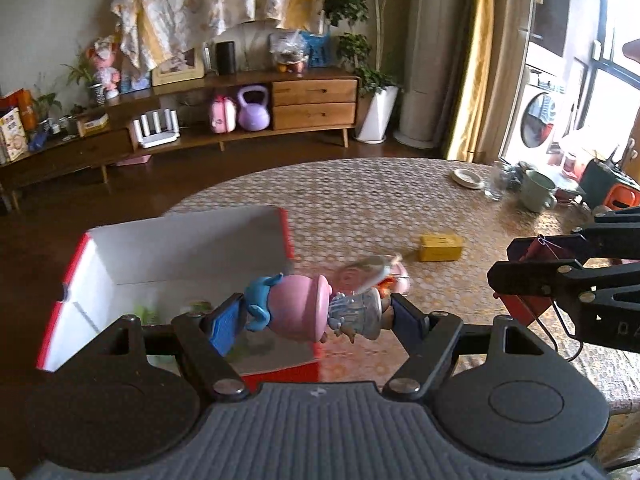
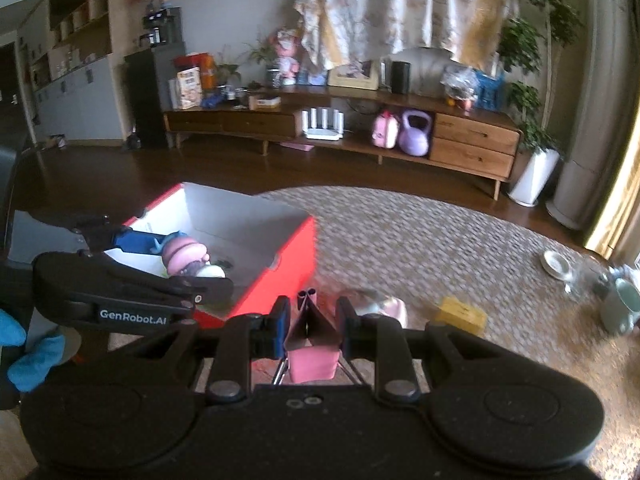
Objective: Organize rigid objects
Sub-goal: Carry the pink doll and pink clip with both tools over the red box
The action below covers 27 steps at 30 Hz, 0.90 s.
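The left tongs pinch a toy figurine crosswise between the blue pads: its pink head lies toward the left pad, its grey skirt and feet toward the right pad, so its long axis runs straight across the gap. The figurine hangs clear of the table, above the near right corner of the red box.

The right tongs are pressed together on a pink binder clip. The clip's folded spine points away from the camera, and its wire handles trail back toward the body of the tool. In the right wrist view the clip sits just to the right of the red box, over the table.

Governing relation: the red box lies ahead and to the left of both tongs. The left tongs are the nearer, already partly over the open top. The right tongs are off to the right of the box, beyond its right wall.

Container contents: the box has white inner walls and holds a few small, pale green or whitish items on its floor; blur prevents identification.

Remaining on the table, right of the box: a pink and white toy, blurred, and a yellow box. A green mug, a glass and a small dish stand well apart, at the far right edge.
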{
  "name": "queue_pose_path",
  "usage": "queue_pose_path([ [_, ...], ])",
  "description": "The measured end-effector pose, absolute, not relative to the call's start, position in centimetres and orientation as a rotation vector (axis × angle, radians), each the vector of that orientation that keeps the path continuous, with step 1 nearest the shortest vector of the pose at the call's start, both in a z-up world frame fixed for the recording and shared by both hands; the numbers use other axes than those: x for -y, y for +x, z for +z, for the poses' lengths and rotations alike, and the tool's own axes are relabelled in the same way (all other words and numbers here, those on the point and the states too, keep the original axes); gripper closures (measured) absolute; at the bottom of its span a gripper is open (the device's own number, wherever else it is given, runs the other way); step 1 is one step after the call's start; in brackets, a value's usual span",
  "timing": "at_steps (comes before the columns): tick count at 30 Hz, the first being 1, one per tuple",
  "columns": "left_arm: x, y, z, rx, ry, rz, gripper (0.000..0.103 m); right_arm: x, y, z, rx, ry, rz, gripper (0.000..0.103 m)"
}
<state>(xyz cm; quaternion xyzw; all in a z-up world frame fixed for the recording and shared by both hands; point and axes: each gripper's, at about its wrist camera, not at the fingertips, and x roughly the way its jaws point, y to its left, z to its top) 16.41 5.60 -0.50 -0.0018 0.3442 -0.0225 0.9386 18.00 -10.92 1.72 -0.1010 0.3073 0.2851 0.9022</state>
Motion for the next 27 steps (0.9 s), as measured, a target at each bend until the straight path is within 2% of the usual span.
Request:
queue_pose_path([
  [15, -14.1, 16.6, 0.1, -0.721, 0.015, 0.076, 0.026, 2.3, 19.6, 1.3, -0.63, -0.26, 0.699, 0.08],
  [27, -20.1, 20.8, -3.2, -0.776, -0.004, 0.147, 0.026, -3.6, 22.9, -2.1, -0.671, -0.293, 0.717, 0.08],
])
